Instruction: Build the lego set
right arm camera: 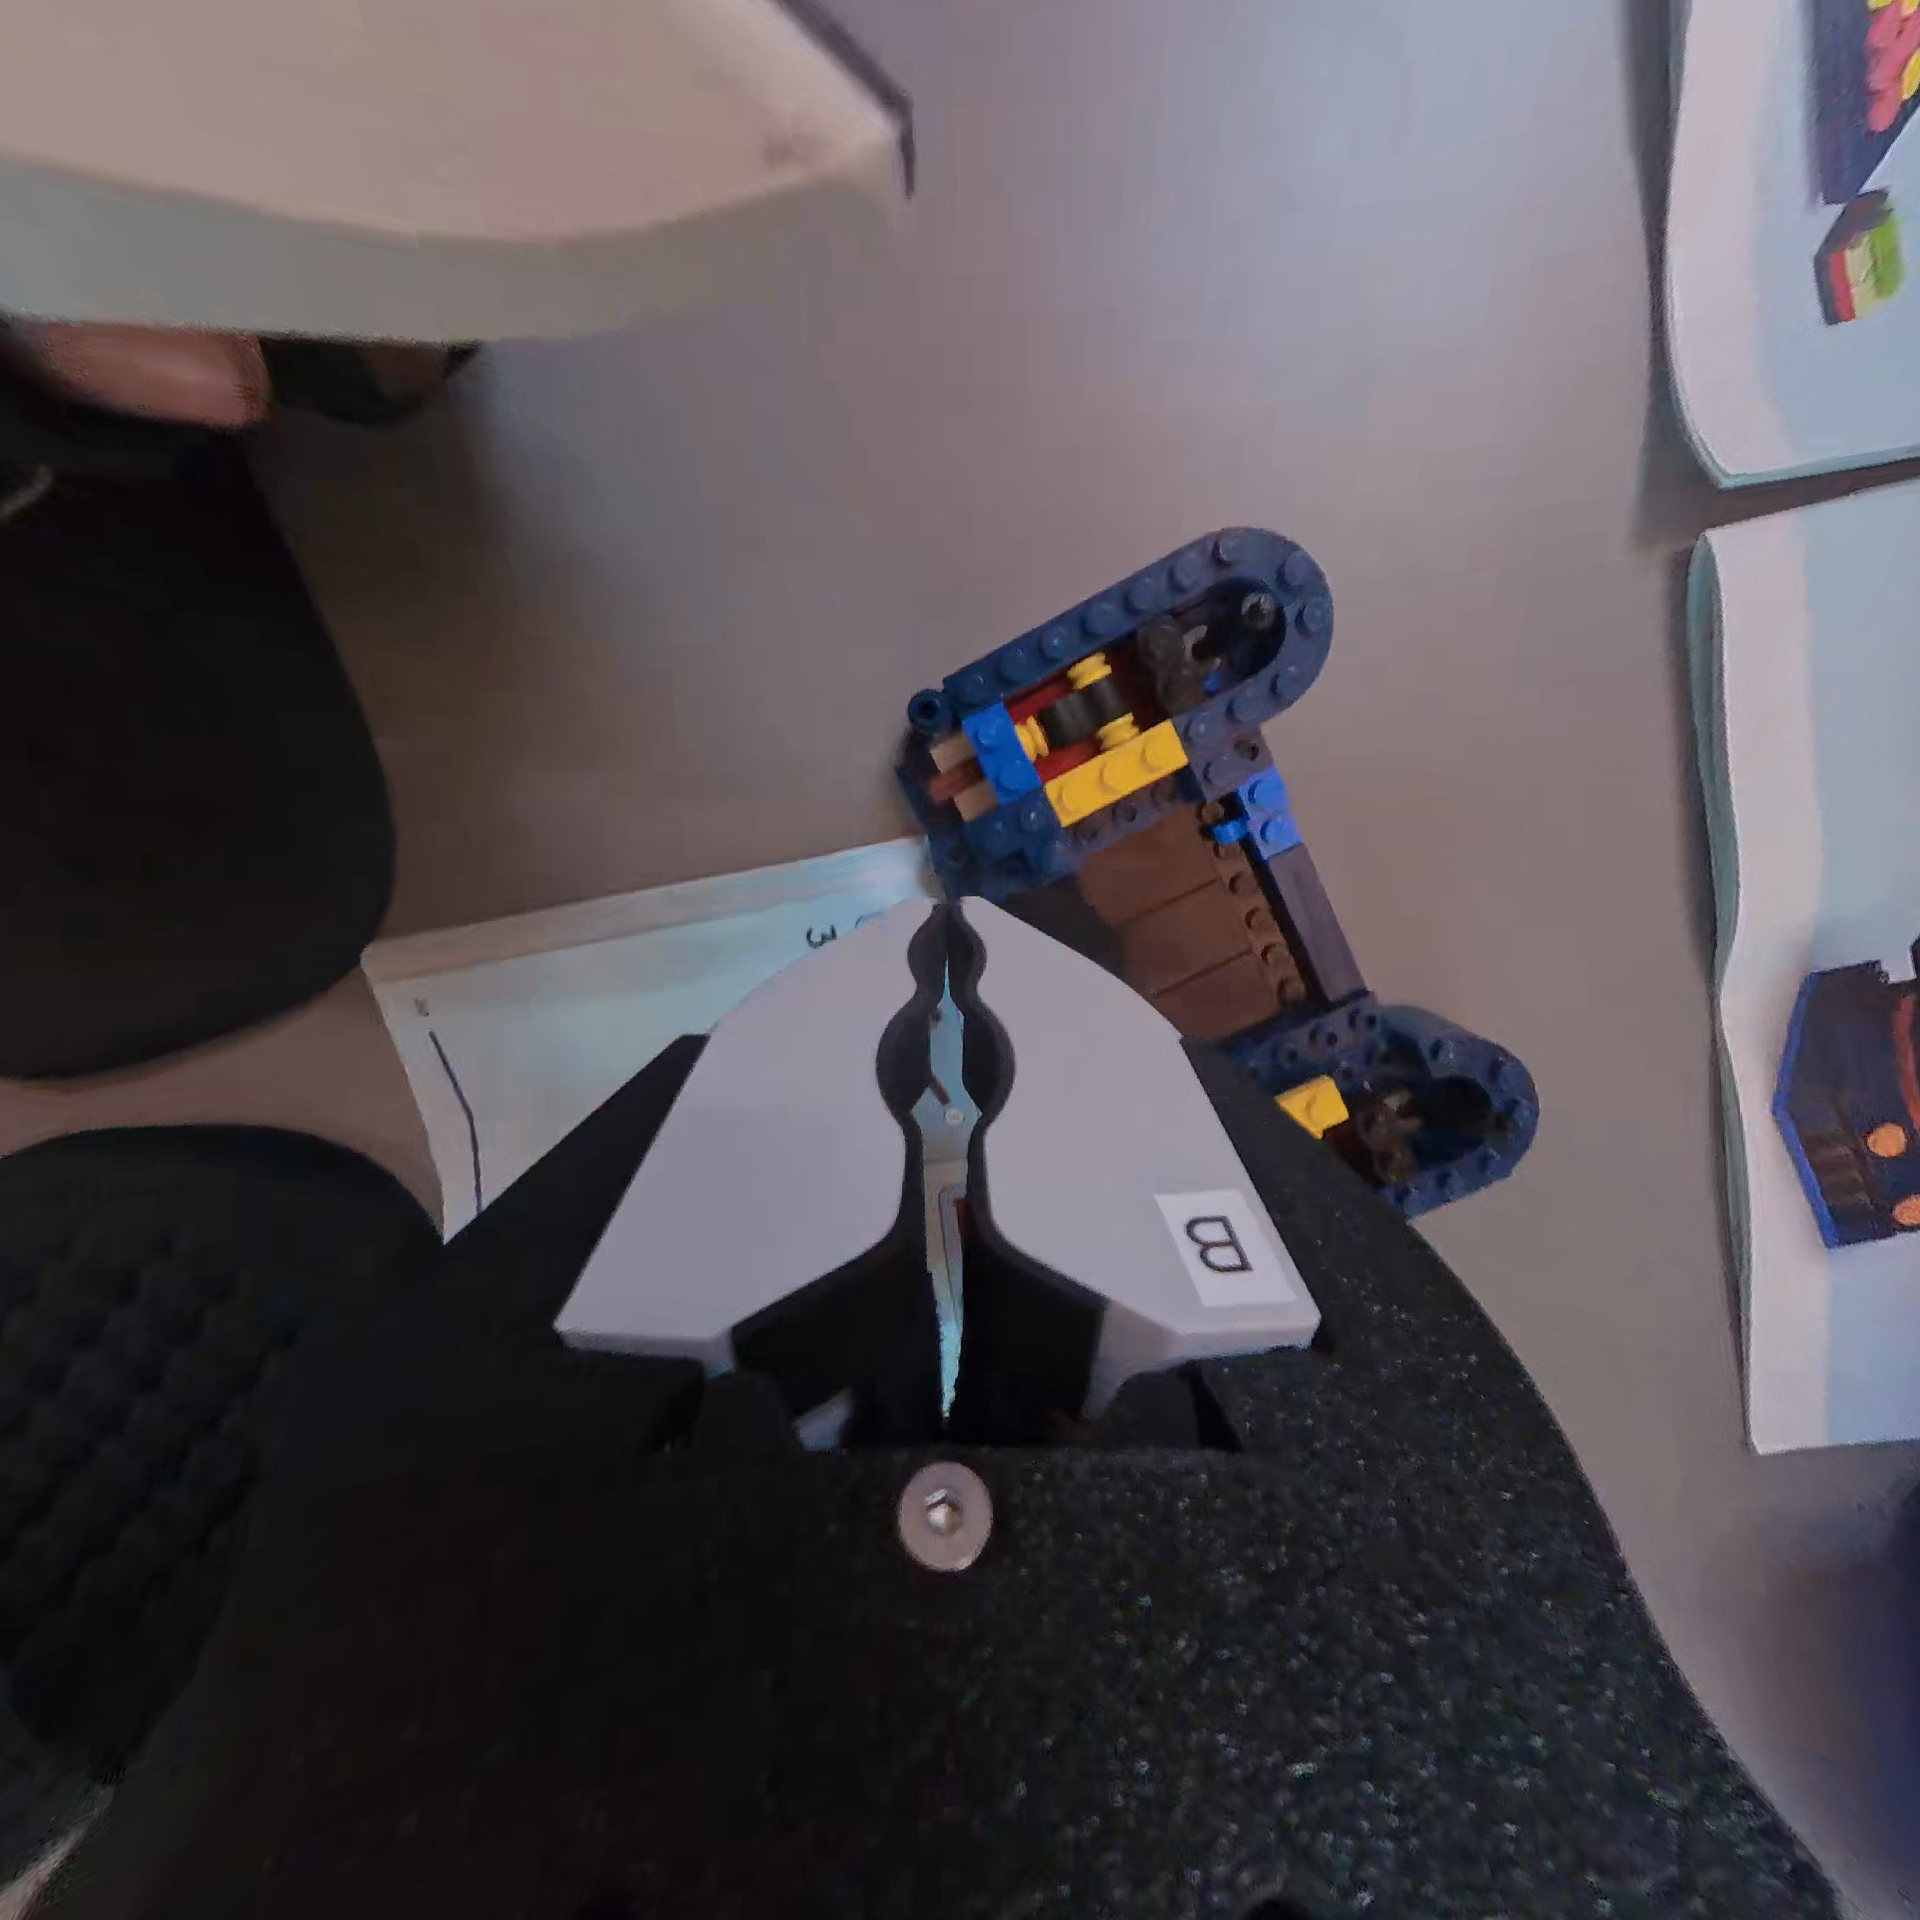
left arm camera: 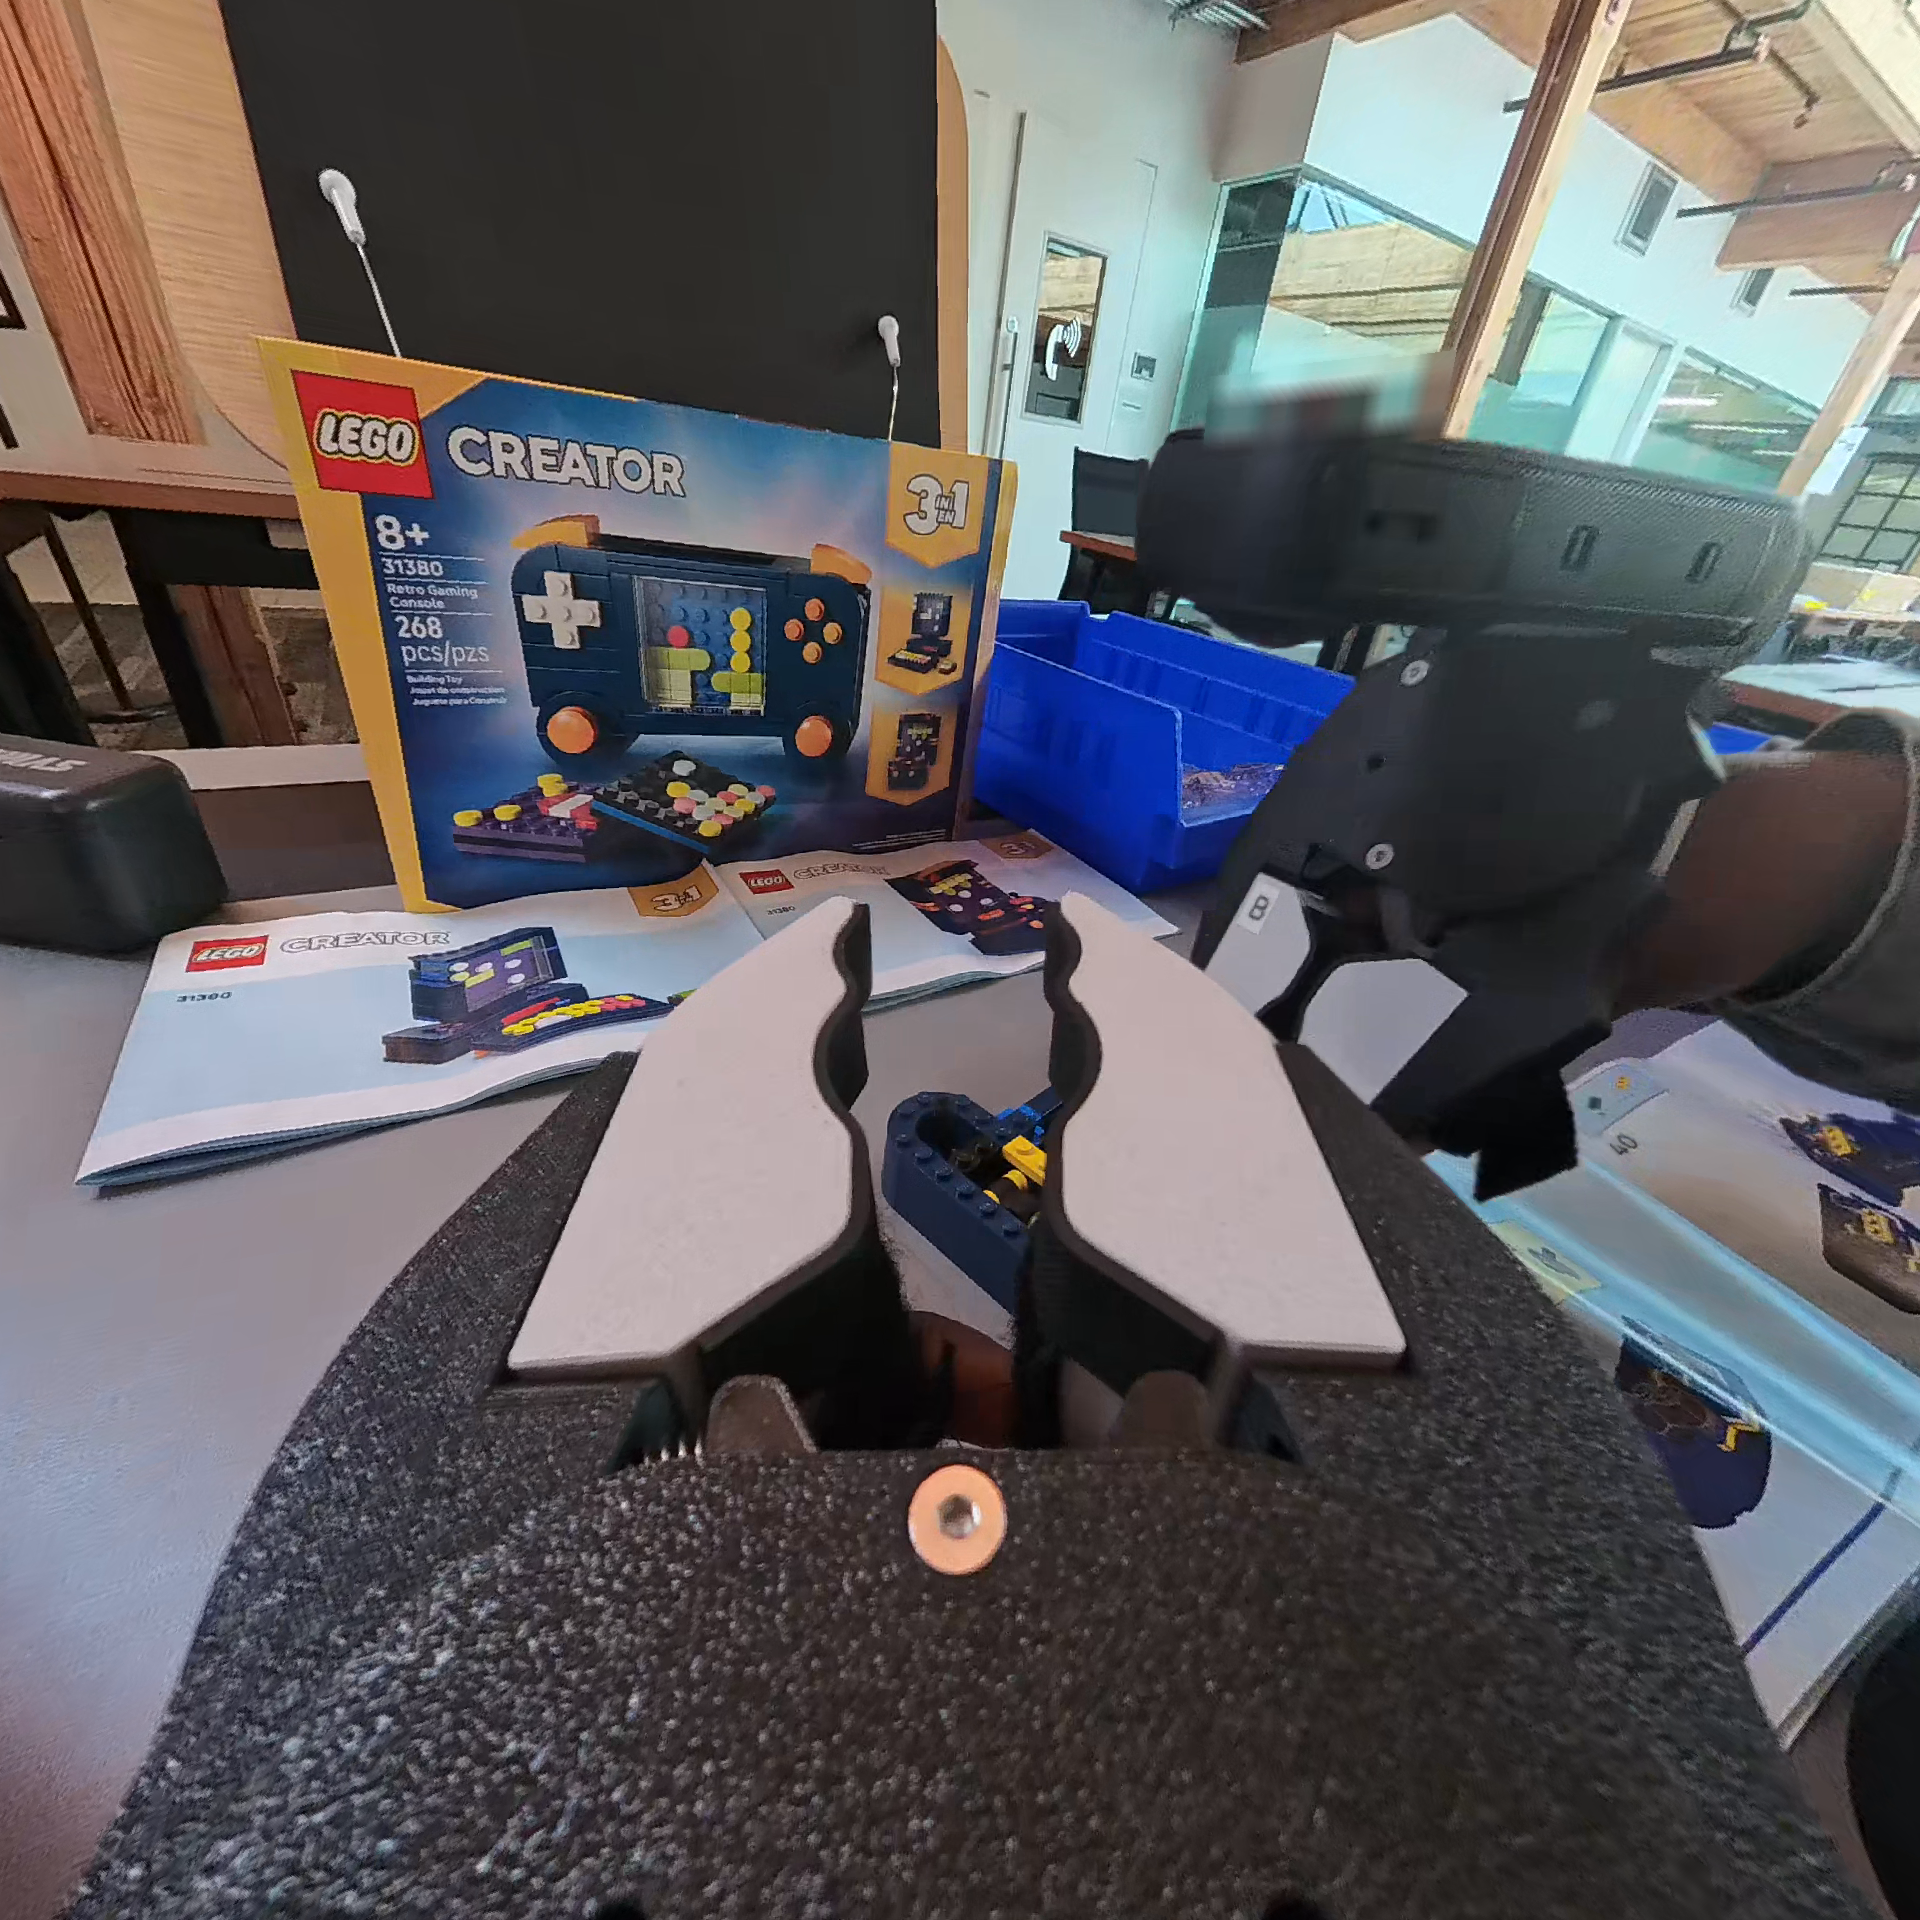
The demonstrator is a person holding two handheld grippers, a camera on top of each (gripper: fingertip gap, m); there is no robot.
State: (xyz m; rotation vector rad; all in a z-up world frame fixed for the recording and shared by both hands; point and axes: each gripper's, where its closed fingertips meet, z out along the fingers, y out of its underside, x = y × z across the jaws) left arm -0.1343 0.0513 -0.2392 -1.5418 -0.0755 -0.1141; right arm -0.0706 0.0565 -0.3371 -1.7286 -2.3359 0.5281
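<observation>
**Brick build between two grippers on a grey tabletop**

A bright, glass-walled room with timber beams lies behind a grey tabletop (left arm camera: 260,1299). Toward the tabletop's far edge a toy box (left arm camera: 644,634) stands upright, with a blue bin (left arm camera: 1122,748) just beside it to the right and a dark case (left arm camera: 94,831) at the left edge. Two closed instruction booklets (left arm camera: 343,1029) lie flat in front of the box, and an open booklet (left arm camera: 1704,1309) lies toward the right edge.

The left gripper (left arm camera: 956,935) has its jaws parted, and its tips have nothing between them. Farther back in the gap sits one rounded end of a dark blue brick build (right arm camera: 1174,748); whether the pads press on it cannot be told.

The right gripper (right arm camera: 948,914), held in a person's hand (left arm camera: 1787,883), has its jaws closed together, with nothing visibly clamped. Its tips sit right at the build's near corner, over the edge of the open booklet. The build lies flat on the tabletop, with yellow, red and brown pieces inside its blue frame.
</observation>
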